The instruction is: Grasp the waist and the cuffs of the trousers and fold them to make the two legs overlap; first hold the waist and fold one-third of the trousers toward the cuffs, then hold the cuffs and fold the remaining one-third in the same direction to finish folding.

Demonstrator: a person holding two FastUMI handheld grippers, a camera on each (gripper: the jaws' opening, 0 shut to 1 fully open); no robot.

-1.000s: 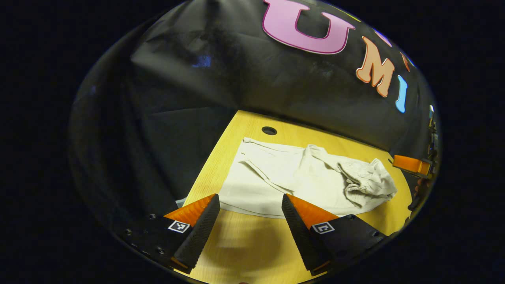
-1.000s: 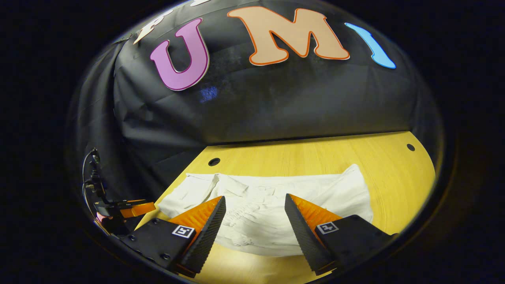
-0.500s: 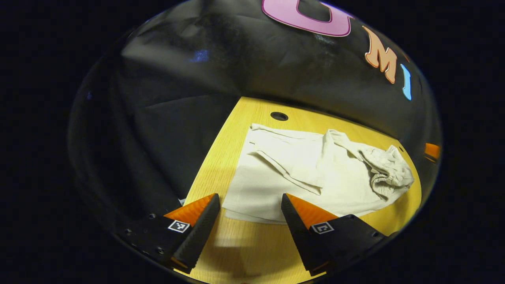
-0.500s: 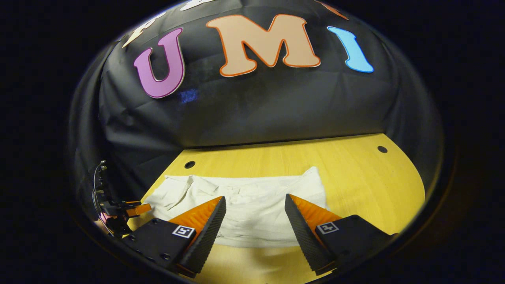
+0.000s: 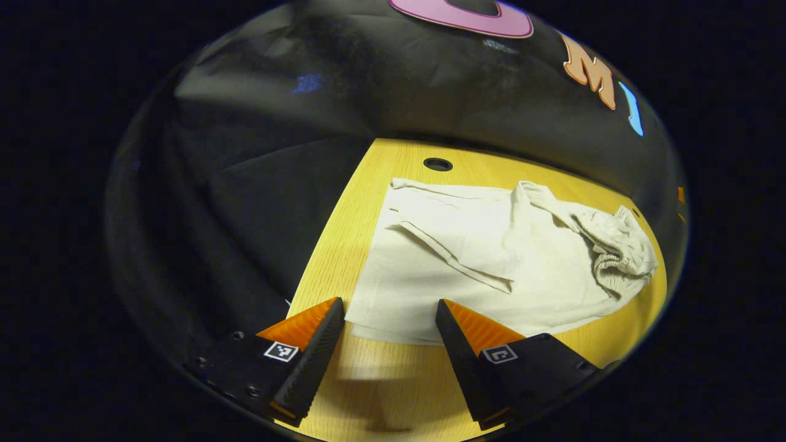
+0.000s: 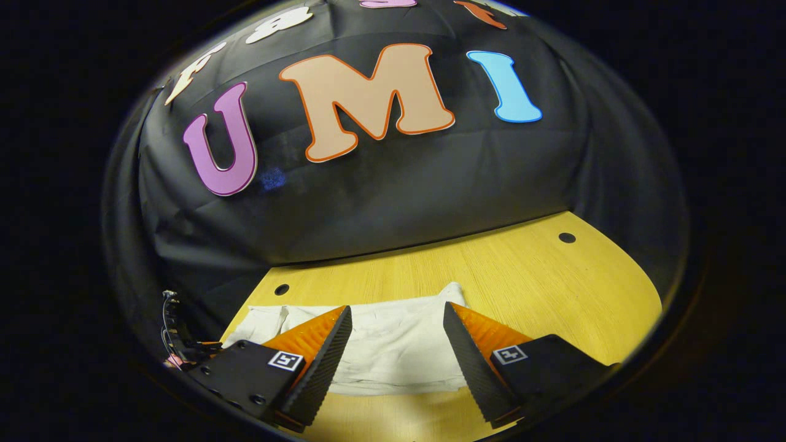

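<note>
The cream trousers [image 5: 491,258] lie on the yellow wooden table [image 5: 393,393], flat at the near end and bunched into a gathered heap at the far right end, which looks like the waistband, though the edge distortion makes that uncertain; the left gripper [image 5: 387,319] hovers with its fingers spread wide apart, empty, just above the near hem; the right gripper [image 6: 396,331] is likewise spread and holds nothing, the trousers [image 6: 393,350] lying between and beyond its fingers.
</note>
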